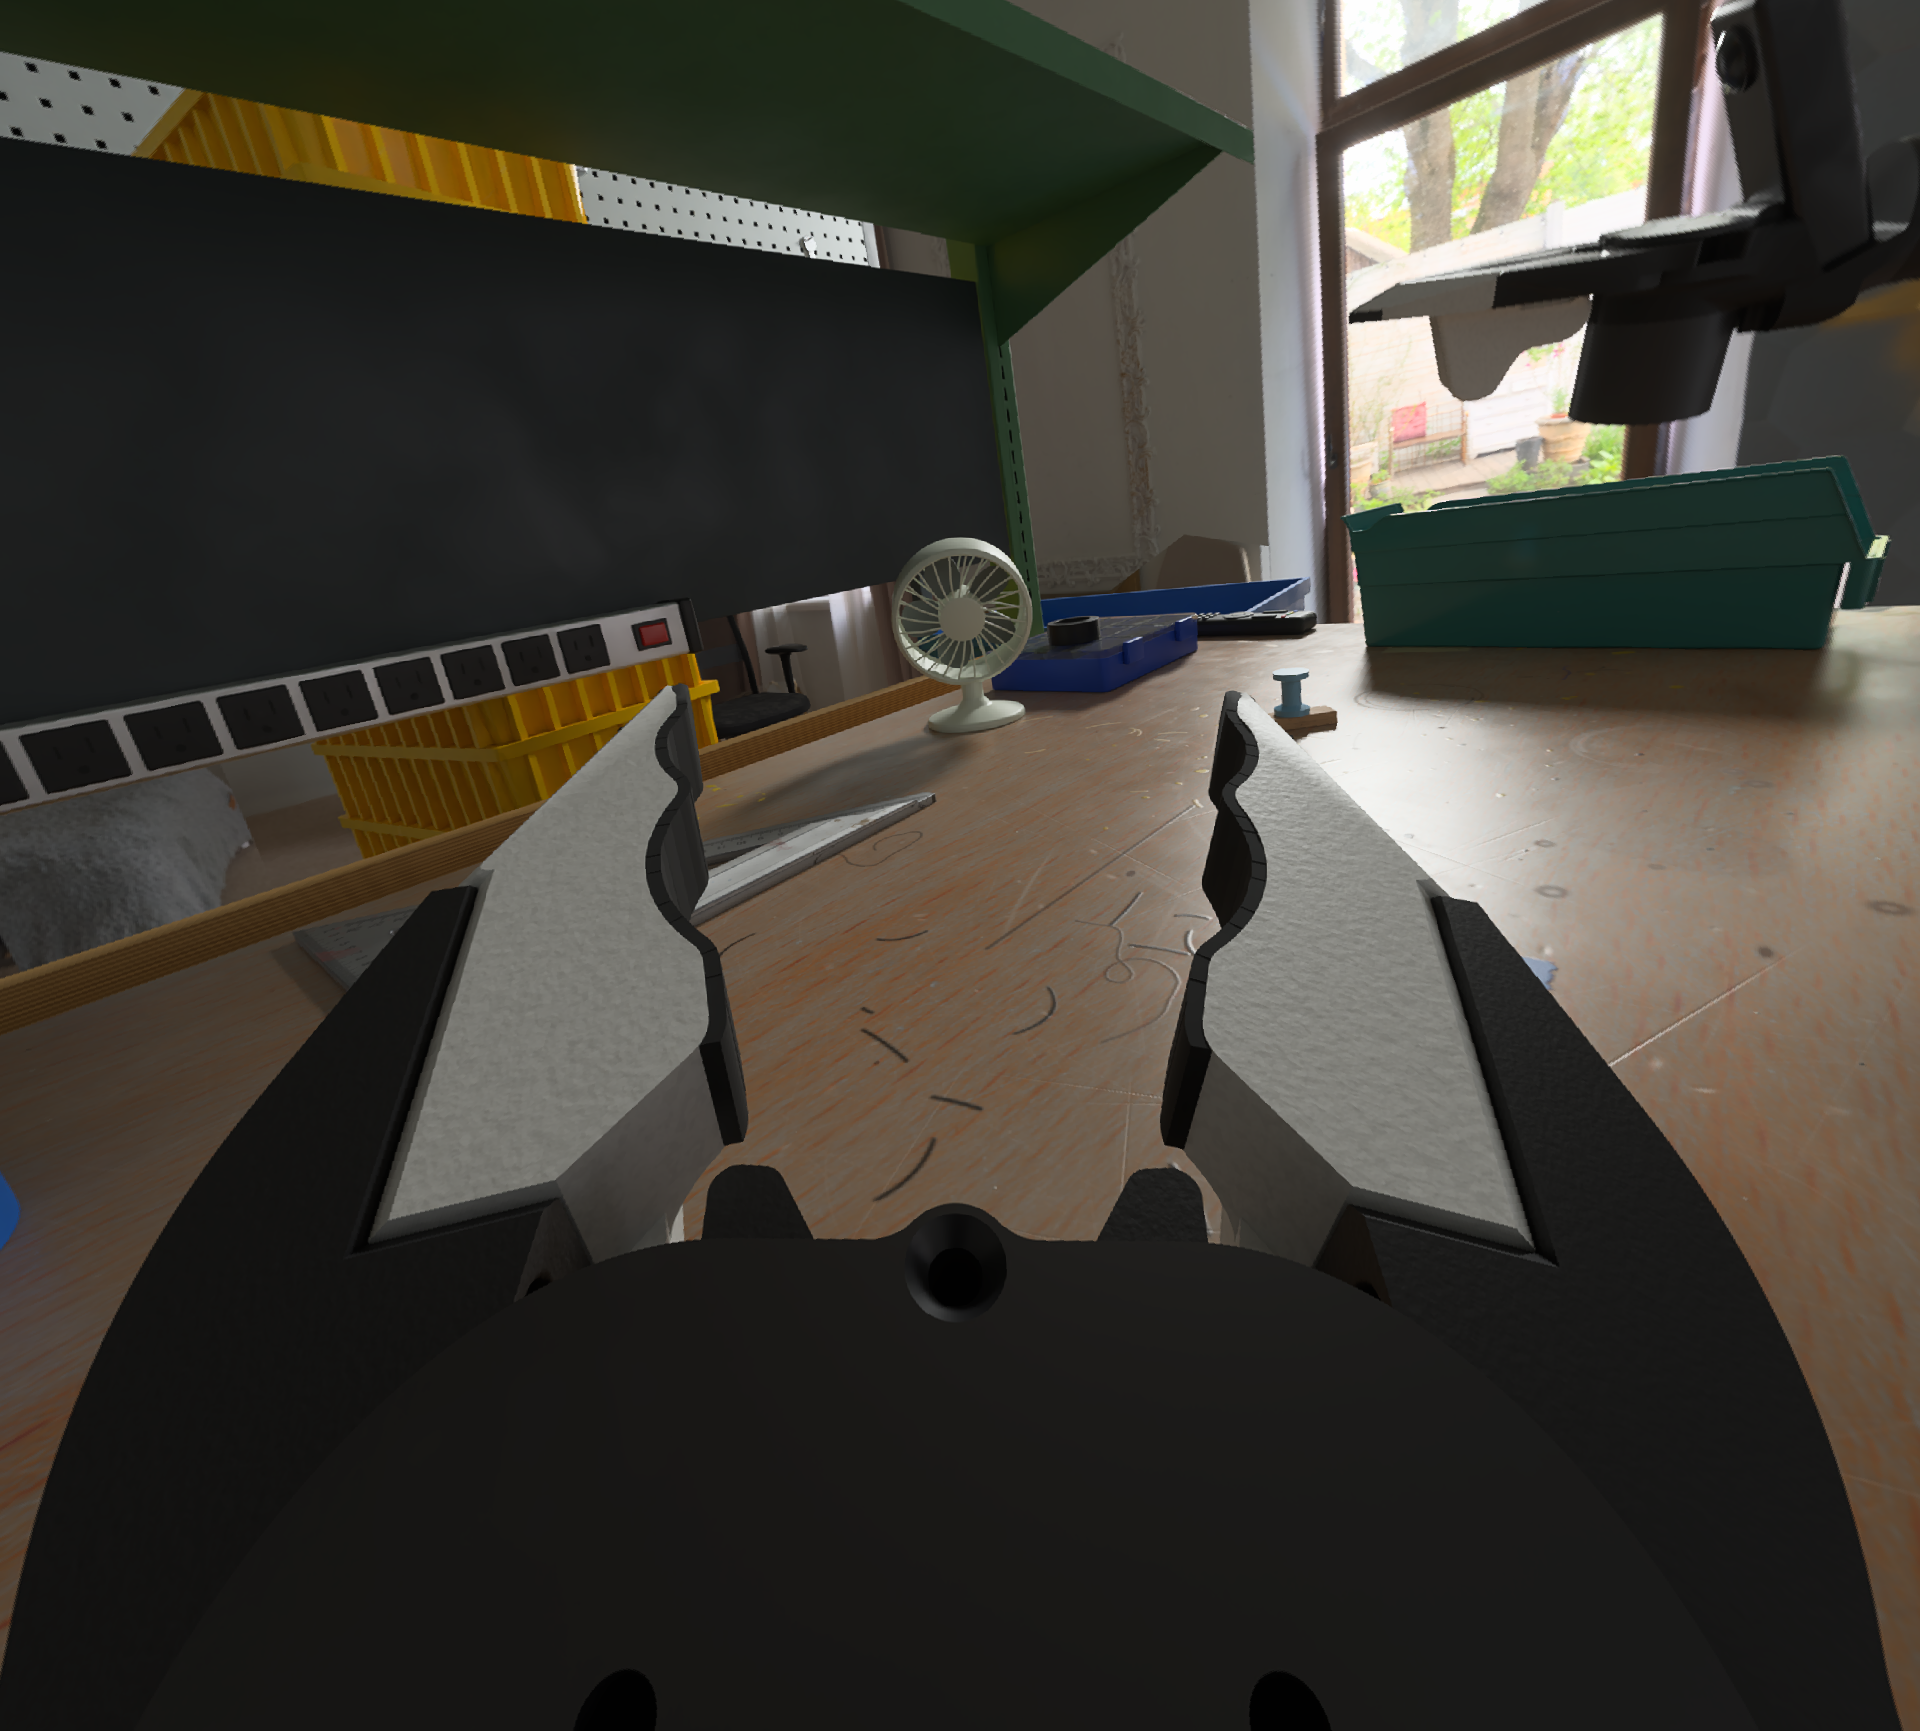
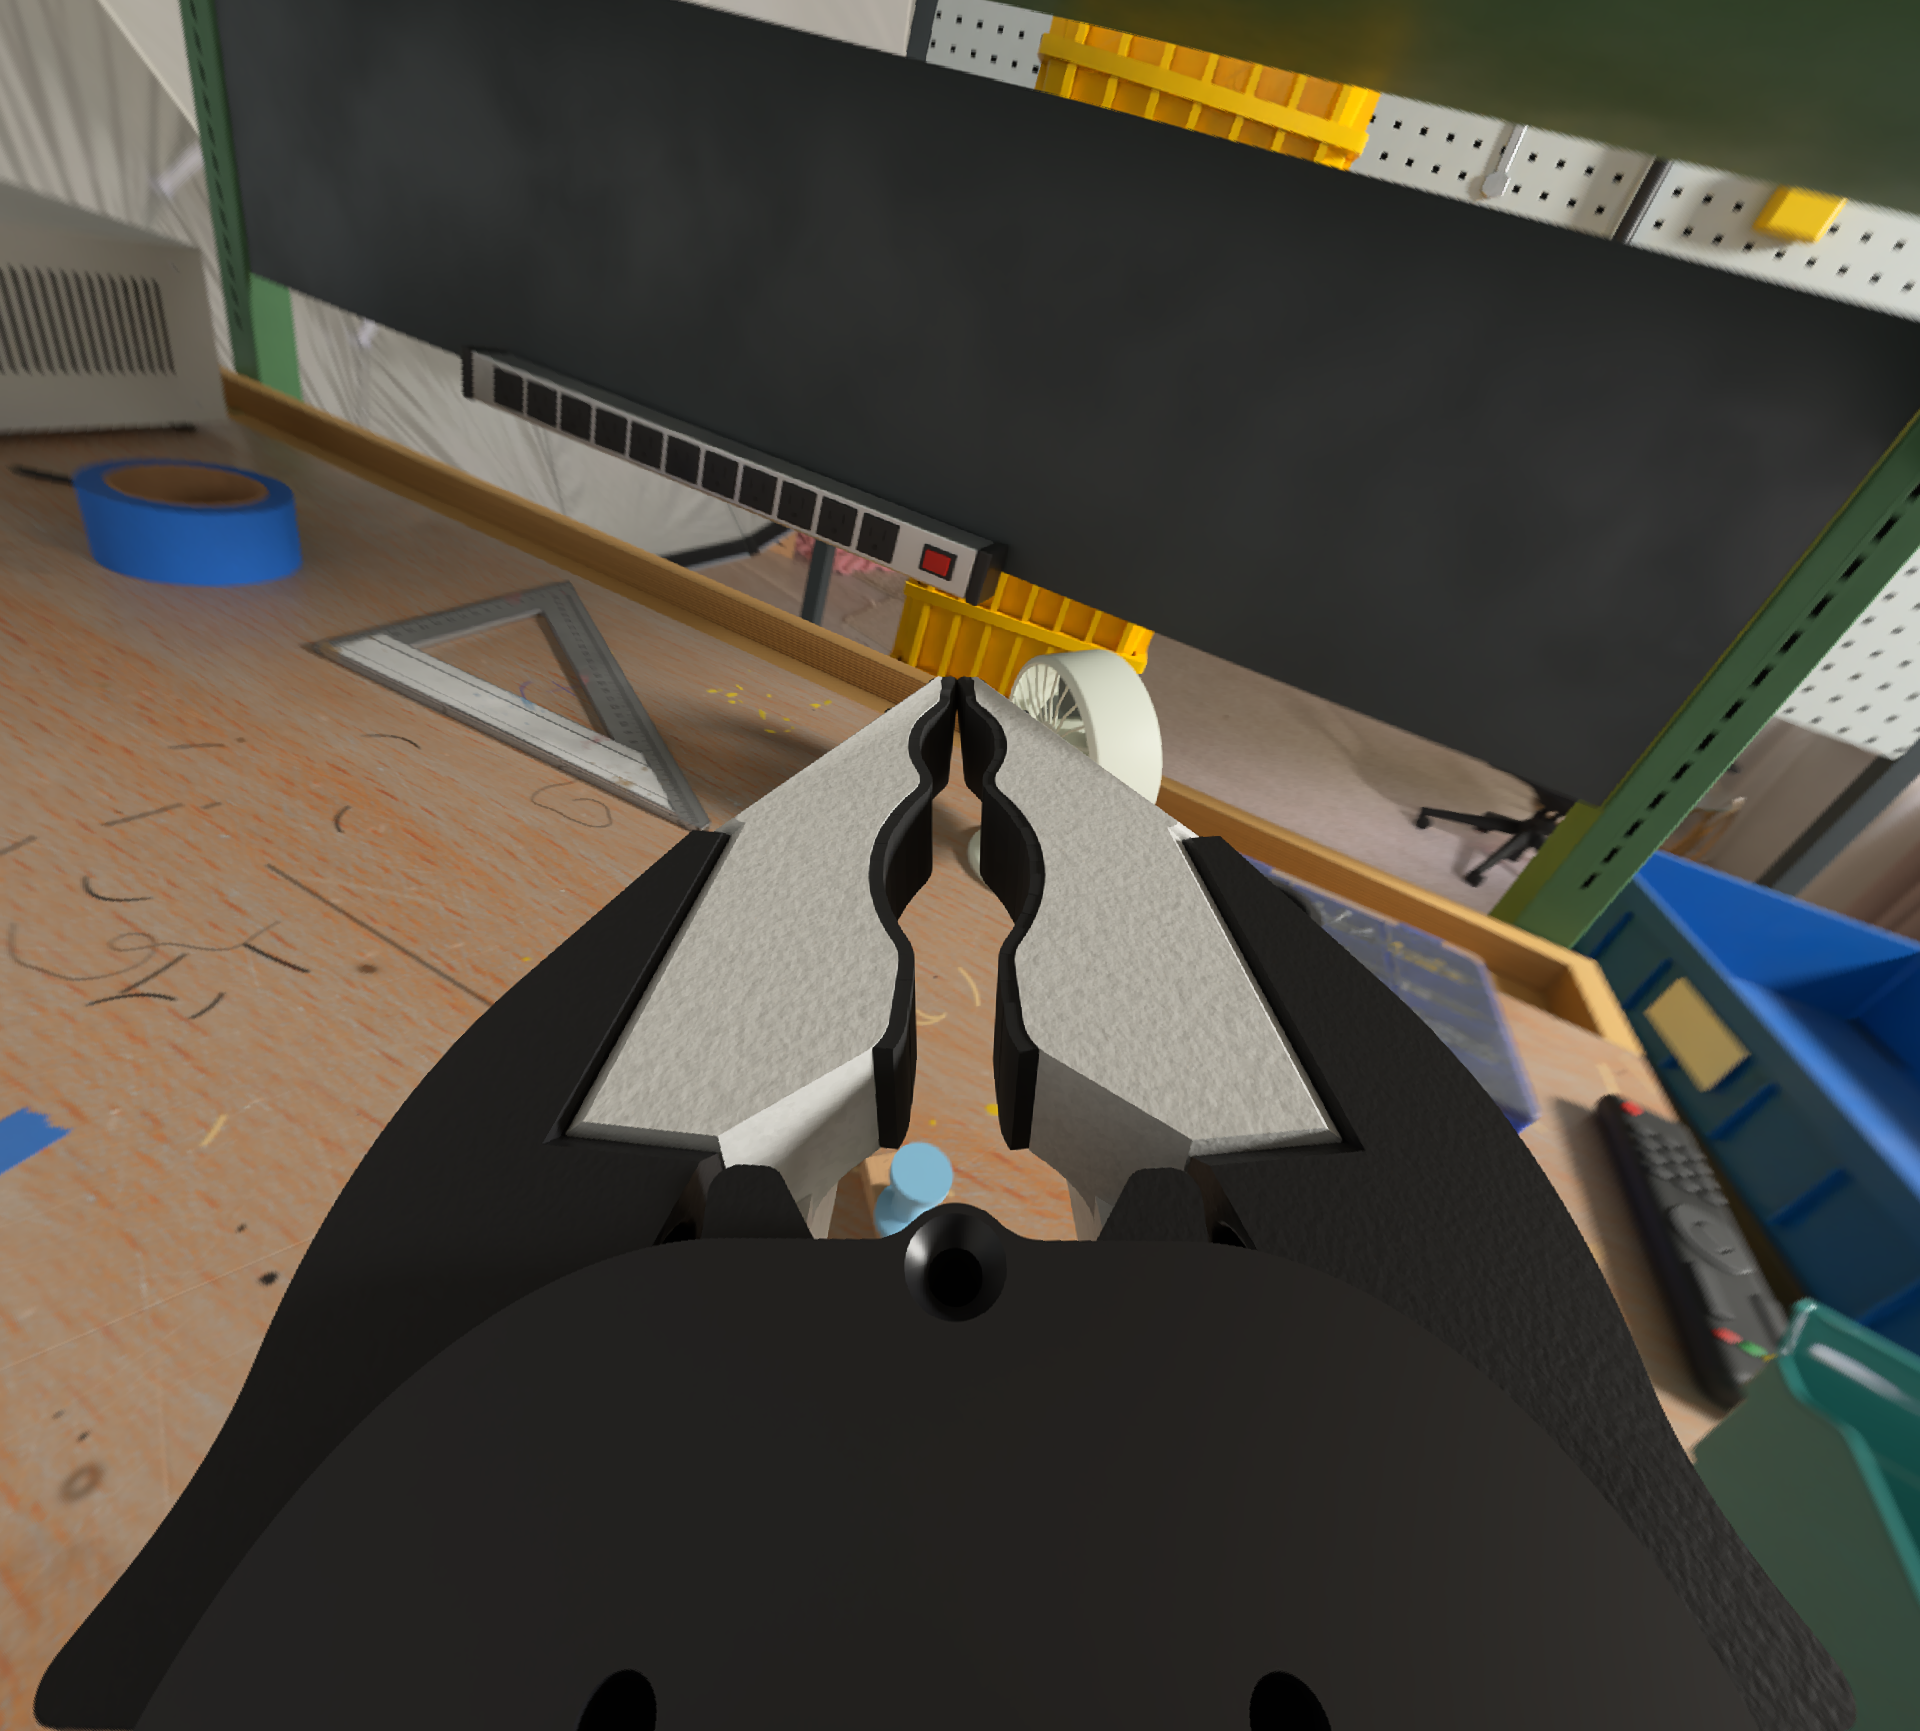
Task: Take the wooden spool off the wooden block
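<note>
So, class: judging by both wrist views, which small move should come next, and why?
Probably open the right claw: its jaws are nearly shut and empty, and the blue spool sits upright on the wooden block, below it. The left claw is open but farther off.

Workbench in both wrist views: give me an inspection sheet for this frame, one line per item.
Surface: wooden bench, scratched and pen-marked.
Job's things: blue spool upright on block, untouched, near the far edge; spool top also shows under the right tongs.
Clutter: fan, set square, blue tape, remote, blue case, teal bin, blue bin.
Grippers: left tongs open, empty, above the bench; right tongs shut, empty, high above the spool.
Cables: nothing seen; power strip under the dark panel.
Surroundings: green shelving, pegboard, yellow bins, window.
</note>
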Controlling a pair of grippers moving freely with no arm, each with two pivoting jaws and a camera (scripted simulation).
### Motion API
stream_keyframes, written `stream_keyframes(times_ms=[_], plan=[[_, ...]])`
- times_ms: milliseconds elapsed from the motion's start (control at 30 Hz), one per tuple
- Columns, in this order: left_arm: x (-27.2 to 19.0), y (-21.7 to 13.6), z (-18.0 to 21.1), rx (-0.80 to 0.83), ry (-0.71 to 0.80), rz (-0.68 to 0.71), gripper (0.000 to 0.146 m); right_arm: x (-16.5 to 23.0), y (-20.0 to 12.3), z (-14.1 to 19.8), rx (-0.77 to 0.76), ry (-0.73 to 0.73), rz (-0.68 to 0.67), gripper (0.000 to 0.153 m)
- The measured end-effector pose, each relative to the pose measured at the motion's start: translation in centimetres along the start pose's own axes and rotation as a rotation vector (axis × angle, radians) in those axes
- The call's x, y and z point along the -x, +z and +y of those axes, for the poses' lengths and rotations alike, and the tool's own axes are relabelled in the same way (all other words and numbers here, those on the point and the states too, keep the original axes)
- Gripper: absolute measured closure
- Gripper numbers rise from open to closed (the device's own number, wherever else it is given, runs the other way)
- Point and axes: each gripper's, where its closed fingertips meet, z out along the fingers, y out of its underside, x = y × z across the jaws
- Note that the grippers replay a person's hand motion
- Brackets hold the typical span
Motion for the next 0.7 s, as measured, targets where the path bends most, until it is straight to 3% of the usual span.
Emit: stream_keyframes(times_ms=[67,133,267,367,567,700], plan=[[-0.2,0.1,0.1,0.003,0.002,0.009,0.047,-0.6,-0.8,1.0,-0.022,0.011,0.02,0.153],[-0.3,0.1,0.3,0.016,0.006,0.017,0.047,-0.8,-1.5,2.2,0.006,-0.034,0.065,0.143],[-0.5,0.2,0.4,0.025,0.01,0.029,0.048,-0.6,-2.3,8.2,0.368,-0.103,0.03,0.109],[-0.5,0.1,0.4,0.021,0.003,0.03,0.049,-0.1,-2.1,12.1,0.593,-0.088,-0.068,0.095],[-0.8,0.2,0.6,0.033,0.022,0.047,0.05,1.3,0.9,16.2,0.903,-0.053,-0.261,0.09],[-0.9,0.2,0.6,0.03,0.02,0.05,0.05,1.7,1.3,19.8,1.194,-0.06,-0.293,0.09]])
